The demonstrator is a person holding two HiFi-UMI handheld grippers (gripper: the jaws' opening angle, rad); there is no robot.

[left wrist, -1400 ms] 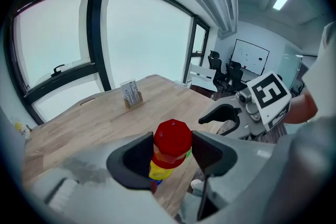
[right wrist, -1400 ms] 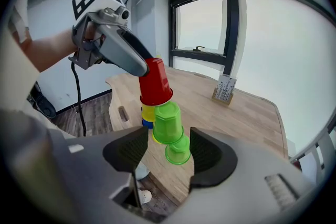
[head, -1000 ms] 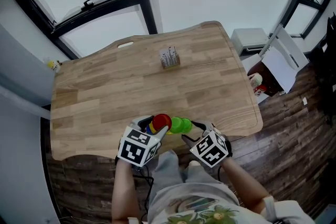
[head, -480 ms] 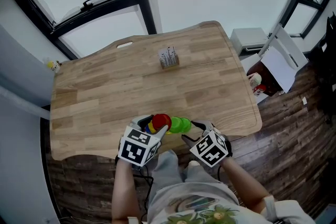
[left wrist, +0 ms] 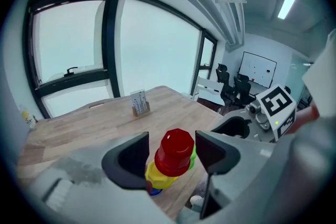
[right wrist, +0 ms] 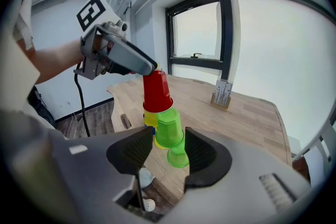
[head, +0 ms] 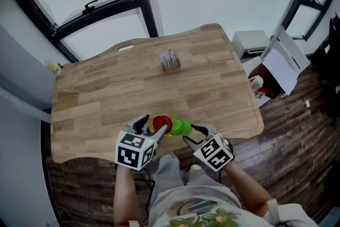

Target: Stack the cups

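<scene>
A red cup (head: pixel 162 124) sits upside down on a yellow cup (left wrist: pixel 159 176) and a blue one (left wrist: pixel 151 190), a stack standing by the table's front edge. My left gripper (head: pixel 150 128) straddles the red cup (left wrist: pixel 176 150). Its jaws have just been opening, with a gap on each side of the cup. Two nested green cups (right wrist: pixel 169 131) lean tilted against the stack under the red cup's (right wrist: pixel 156 91) rim, off the tabletop. My right gripper (right wrist: pixel 165 150) has just been closing, and its pads press on the green cups (head: pixel 181 126).
The wooden table (head: pixel 106 93) carries a small card holder (head: pixel 170 59) toward the back. Right of the table, on the floor, are a white box (head: pixel 252 40) and an open carton (head: pixel 284 64). The person's legs are just below the table's front edge.
The left gripper's jaws have spread away from the red cup and that gripper has drawn slightly back toward the person. The cups stay where they were.
</scene>
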